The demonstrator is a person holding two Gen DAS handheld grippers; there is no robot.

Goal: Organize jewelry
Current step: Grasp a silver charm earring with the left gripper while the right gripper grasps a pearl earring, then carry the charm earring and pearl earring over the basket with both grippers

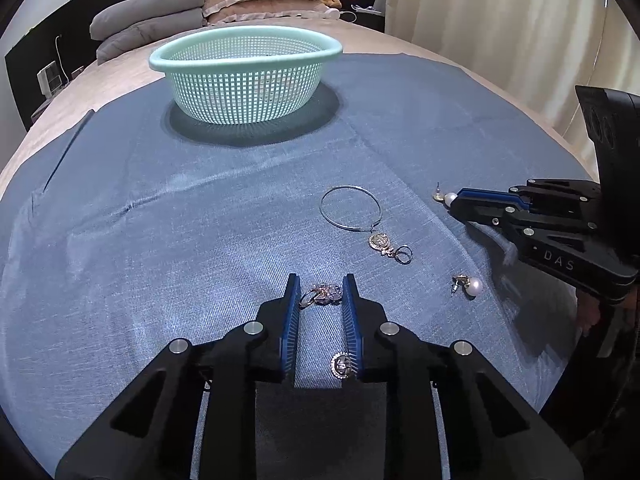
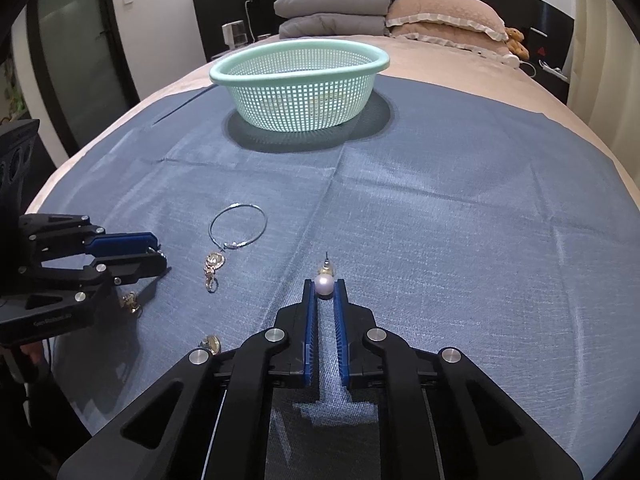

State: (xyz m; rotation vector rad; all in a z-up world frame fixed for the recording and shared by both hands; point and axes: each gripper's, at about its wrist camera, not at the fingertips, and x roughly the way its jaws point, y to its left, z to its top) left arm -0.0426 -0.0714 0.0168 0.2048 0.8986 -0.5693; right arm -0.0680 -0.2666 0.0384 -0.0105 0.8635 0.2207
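**Right wrist view: both tongs closing on jewelry, basket waiting ahead**

Right wrist view shows my right tongs [image 2: 324, 286] pinched on a pearl earring [image 2: 324, 284], its post pointing away from me toward the basket [image 2: 298, 65]. The pads touch the pearl on both sides.

In the left wrist view, my left tongs [image 1: 320, 290] straddle a small gold charm [image 1: 322, 294] lying crosswise between the tips. The jaws stand narrow and look to be touching it, so I judge that grip made.

The green mesh basket sits on the blue cloth [image 1: 160, 208] straight beyond both tongs, well apart; I can make out nothing definite inside it. Short of the basket lie a hoop with pendant [image 1: 352, 210], a second pearl earring [image 1: 468, 285] and a round gold piece [image 1: 341, 365] beside my left pad.
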